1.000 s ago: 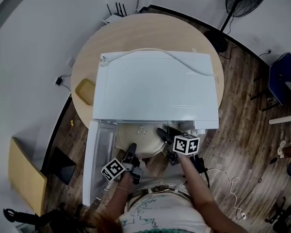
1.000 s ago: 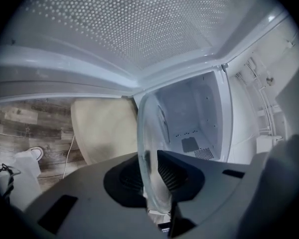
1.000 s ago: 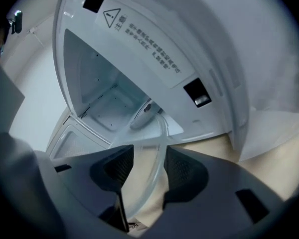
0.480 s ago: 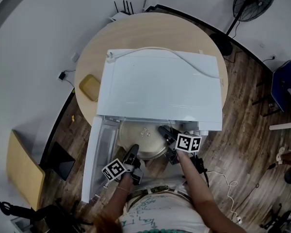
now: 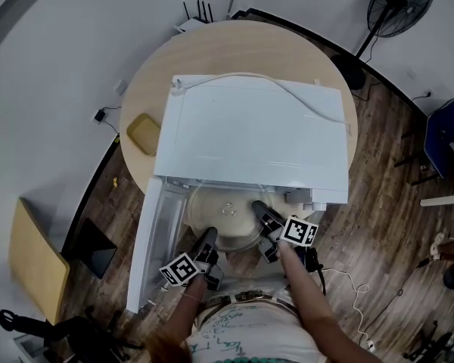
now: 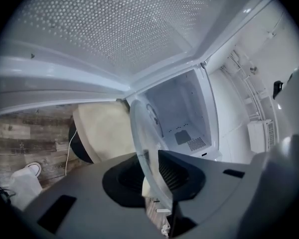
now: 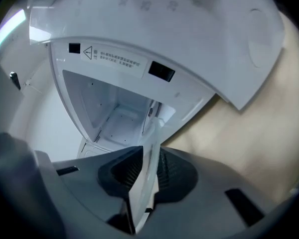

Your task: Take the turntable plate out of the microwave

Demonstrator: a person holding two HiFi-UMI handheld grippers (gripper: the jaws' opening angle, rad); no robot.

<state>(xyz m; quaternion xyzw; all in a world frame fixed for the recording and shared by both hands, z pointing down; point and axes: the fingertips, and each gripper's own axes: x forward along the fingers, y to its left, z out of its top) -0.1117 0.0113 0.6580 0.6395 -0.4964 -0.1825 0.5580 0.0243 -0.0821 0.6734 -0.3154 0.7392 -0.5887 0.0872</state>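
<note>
The clear glass turntable plate (image 5: 225, 216) lies half out of the white microwave (image 5: 253, 134), whose door (image 5: 153, 240) hangs open at the left. My left gripper (image 5: 209, 237) holds the plate's near-left rim; its jaws are opening slightly, with the rim still pinched. My right gripper (image 5: 259, 209) is on the near-right rim, jaws closing onto it. In the left gripper view the plate (image 6: 141, 128) runs edge-on into my left gripper (image 6: 152, 176). In the right gripper view the plate's edge (image 7: 148, 153) sits between the pads of my right gripper (image 7: 145, 176).
The microwave stands on a round wooden table (image 5: 212, 44), with a white cable (image 5: 287, 91) across its top. A yellow pad (image 5: 144, 133) lies on the table to its left. A fan (image 5: 401, 6) stands at the back right on the wood floor.
My right gripper has rolled and its jaws have closed onto the plate's right rim. The left gripper has kept its place on the left rim.
</note>
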